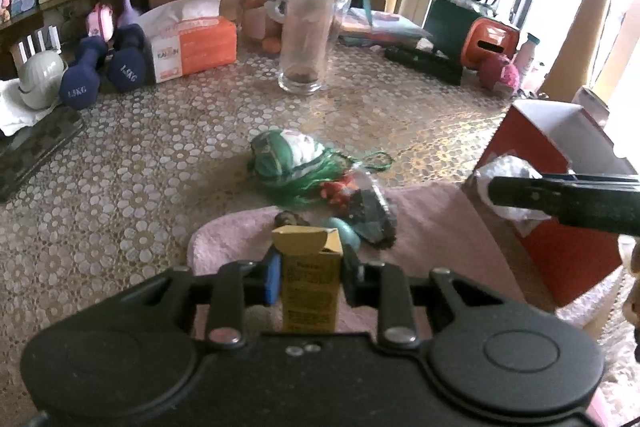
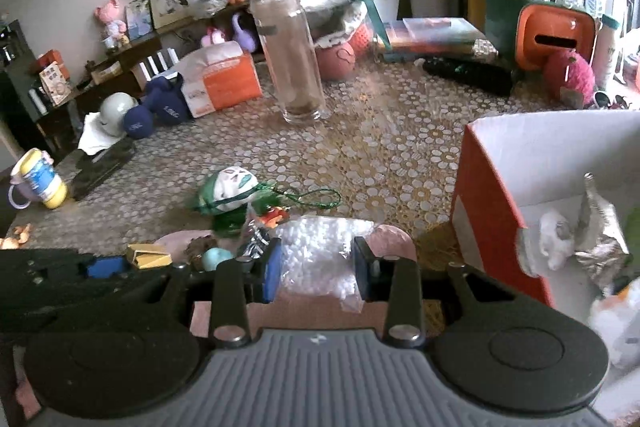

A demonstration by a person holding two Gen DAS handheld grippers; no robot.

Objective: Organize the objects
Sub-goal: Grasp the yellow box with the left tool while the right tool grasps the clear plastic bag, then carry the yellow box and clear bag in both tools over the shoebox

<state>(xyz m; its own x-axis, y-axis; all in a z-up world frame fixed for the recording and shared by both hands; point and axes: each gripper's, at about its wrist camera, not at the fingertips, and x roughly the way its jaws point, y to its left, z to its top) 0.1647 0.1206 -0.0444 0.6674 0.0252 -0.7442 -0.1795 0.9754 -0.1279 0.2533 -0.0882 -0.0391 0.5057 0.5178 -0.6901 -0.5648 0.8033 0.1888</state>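
My left gripper (image 1: 310, 277) is shut on a small yellow box (image 1: 310, 287) and holds it upright over a pink cloth (image 1: 432, 227). My right gripper (image 2: 318, 271) is shut on a clear bag of white foam beads (image 2: 324, 259); it also shows in the left wrist view (image 1: 508, 187) beside the red-and-white open box (image 1: 560, 195). That box (image 2: 492, 195) holds foil and white items. On the pink cloth lie a teal egg (image 1: 340, 229), a dark packet (image 1: 370, 217) and a small red toy (image 1: 336, 189). A green-and-white pouch (image 1: 288, 155) lies just past the cloth.
A tall glass jar (image 1: 306, 27) stands mid-table. An orange tissue box (image 1: 192, 43), two blue dumbbells (image 1: 104, 67) and a white helmet-like object (image 1: 40, 79) sit at the left. An orange bin (image 1: 490, 45) and pink fluffy ball (image 1: 500, 73) are at the back right.
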